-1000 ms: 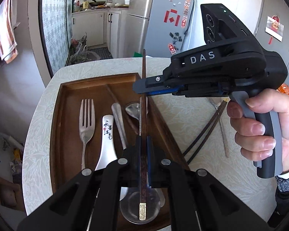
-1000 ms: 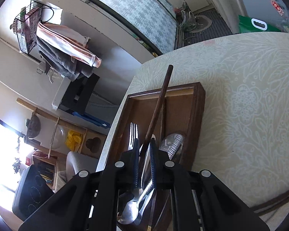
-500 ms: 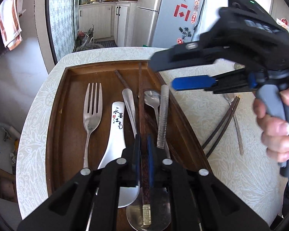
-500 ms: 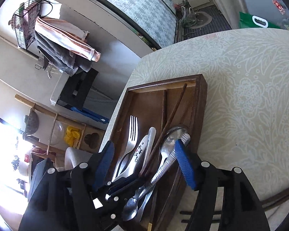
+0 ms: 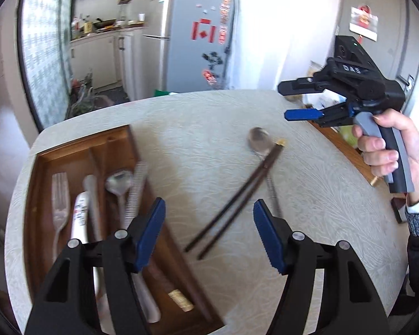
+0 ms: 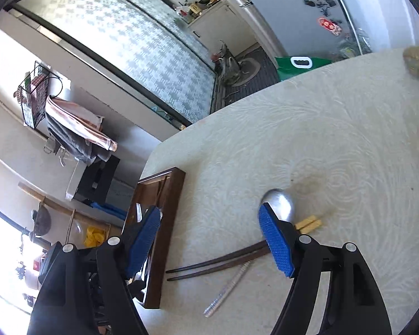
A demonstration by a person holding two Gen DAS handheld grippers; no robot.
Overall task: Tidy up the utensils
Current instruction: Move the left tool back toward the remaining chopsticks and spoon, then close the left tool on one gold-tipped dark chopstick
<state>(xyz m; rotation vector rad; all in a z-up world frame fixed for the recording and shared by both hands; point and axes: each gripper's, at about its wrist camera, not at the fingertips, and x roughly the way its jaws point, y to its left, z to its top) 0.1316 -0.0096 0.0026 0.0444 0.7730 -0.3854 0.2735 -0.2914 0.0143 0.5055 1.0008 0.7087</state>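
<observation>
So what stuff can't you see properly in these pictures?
- Tray, right wrist view: the right gripper's finger hides most of it.
- Writing on the white spoon, left wrist view: too blurred to read.
- Spoon handle on the table, right wrist view: partly under the chopsticks.

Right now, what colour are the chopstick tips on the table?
Pale gold caps on the dark brown chopsticks; clearest in the right wrist view.

tray [image 5: 83,150]: fuzzy, near end cut off
spoon [image 6: 279,203]: bowl partly hidden behind right gripper's pad [image 6: 276,245]
</observation>
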